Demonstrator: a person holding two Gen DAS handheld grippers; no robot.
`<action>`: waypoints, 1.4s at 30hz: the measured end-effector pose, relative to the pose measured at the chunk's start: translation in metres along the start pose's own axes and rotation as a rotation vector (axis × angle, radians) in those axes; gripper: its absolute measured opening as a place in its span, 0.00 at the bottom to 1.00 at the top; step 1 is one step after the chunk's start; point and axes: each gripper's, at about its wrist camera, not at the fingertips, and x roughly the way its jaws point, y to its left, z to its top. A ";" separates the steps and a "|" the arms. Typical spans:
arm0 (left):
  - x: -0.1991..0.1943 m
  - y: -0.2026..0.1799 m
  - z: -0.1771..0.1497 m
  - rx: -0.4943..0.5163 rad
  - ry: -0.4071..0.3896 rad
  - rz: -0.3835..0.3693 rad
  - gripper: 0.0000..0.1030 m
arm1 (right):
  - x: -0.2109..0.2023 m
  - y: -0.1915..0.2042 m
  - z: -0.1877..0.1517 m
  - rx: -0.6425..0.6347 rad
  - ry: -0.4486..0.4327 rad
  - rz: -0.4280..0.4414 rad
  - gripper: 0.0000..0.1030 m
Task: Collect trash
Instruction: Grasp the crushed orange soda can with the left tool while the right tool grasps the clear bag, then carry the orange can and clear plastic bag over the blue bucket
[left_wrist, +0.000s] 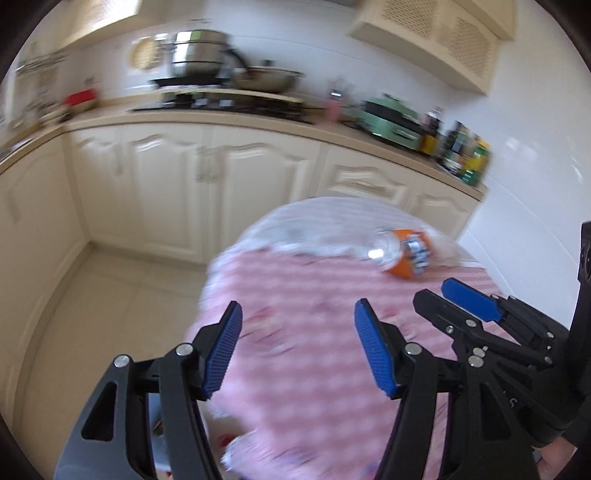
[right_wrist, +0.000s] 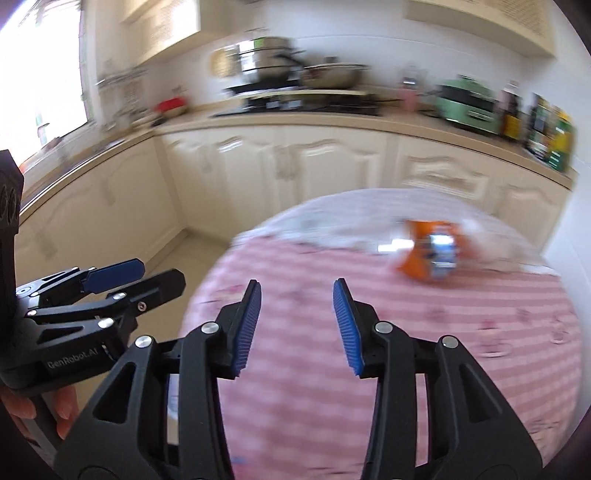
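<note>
Going left to right, our left gripper (left_wrist: 297, 347) and right gripper (right_wrist: 297, 326) both hang released and empty over the near part of the pink table (right_wrist: 461, 369), with the bottle (right_wrist: 430, 253) lying on its side at the far edge, right of centre in both views and well apart from either claw. Its long axis seems to run left to right with the clear end leftward, and we judge the right gripper nearer. The orange label is too blurred to read; the only legible writing is "GenRobot.AI" on the left gripper's body, lower left of the right wrist view.
</note>
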 end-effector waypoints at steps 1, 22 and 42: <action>0.012 -0.015 0.008 0.011 0.011 -0.015 0.63 | 0.000 -0.021 0.002 0.027 -0.002 -0.028 0.40; 0.199 -0.113 0.061 0.076 0.182 -0.006 0.59 | 0.065 -0.201 0.020 0.335 0.050 -0.186 0.56; 0.164 -0.084 0.064 0.079 0.091 0.027 0.22 | 0.120 -0.183 0.033 0.251 0.096 -0.203 0.26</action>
